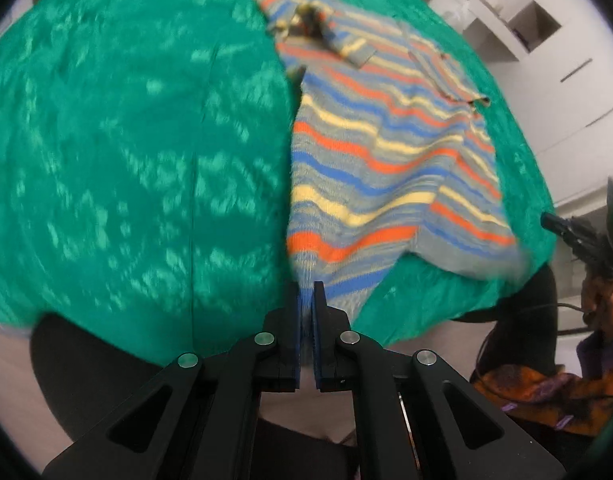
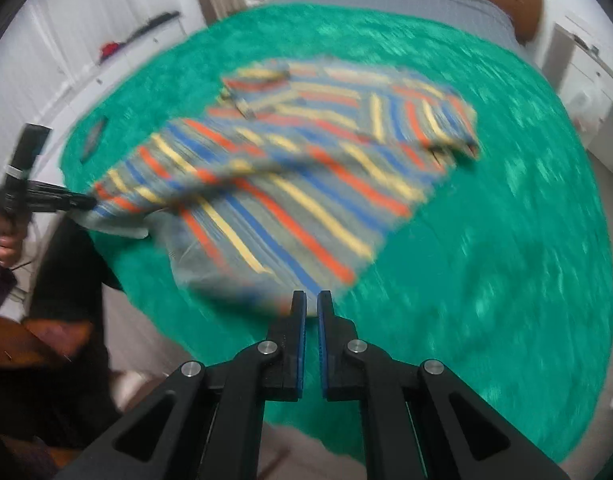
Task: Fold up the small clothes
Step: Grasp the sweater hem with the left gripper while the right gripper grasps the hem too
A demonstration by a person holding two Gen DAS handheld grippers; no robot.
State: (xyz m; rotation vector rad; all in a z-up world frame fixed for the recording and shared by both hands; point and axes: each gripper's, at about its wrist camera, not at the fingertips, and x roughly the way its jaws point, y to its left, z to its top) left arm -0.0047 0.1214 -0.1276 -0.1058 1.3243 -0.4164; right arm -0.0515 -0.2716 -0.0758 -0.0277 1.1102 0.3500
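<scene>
A small shirt (image 1: pixel 386 152) with orange, yellow, blue and grey stripes lies on a green fuzzy blanket (image 1: pixel 126 140). My left gripper (image 1: pixel 306 286) is shut on the shirt's near hem corner, and blue-striped cloth runs down between its pads. From the right wrist view, the left gripper (image 2: pixel 91 202) pulls that corner up at the far left. My right gripper (image 2: pixel 312 296) is shut, with the blurred other hem corner of the shirt (image 2: pixel 290 184) meeting its fingertips. It shows small at the right edge of the left view as the right gripper (image 1: pixel 547 220). The hem between both is lifted.
The blanket (image 2: pixel 486 240) covers a bed and ends near the bottom of both views. White cabinets (image 1: pixel 546 40) stand behind. A person's hand (image 2: pixel 8 246) and patterned sleeve (image 1: pixel 546 392) hold the grippers. A dark shape (image 2: pixel 93 138) lies on the blanket's far left.
</scene>
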